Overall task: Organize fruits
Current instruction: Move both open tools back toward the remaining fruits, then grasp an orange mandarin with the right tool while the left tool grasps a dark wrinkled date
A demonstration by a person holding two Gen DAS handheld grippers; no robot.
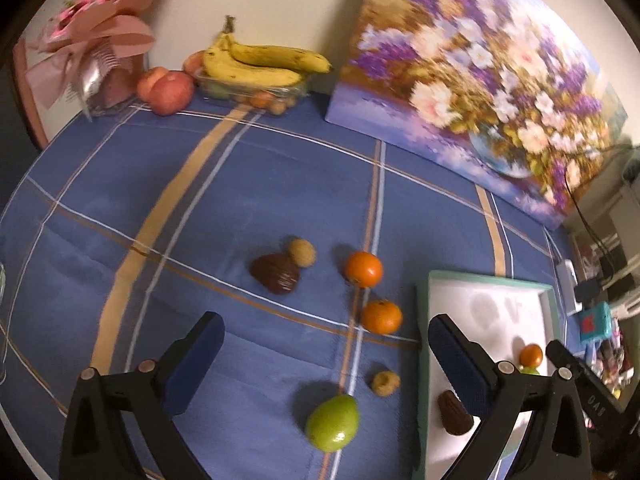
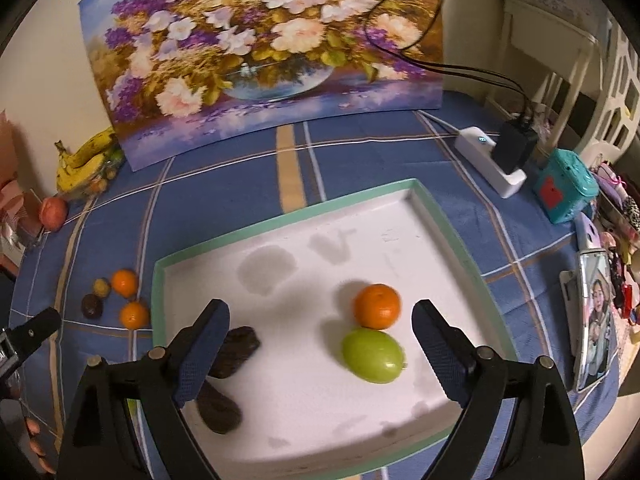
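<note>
Blue plaid cloth covers your table, a floral painting behind. Your left gripper hangs open and empty above a green fruit, with oranges and dark fruit near. Your right gripper hangs open over the tray, which holds four fruits. Round fruit may roll away if you nudge it while closing.
</note>
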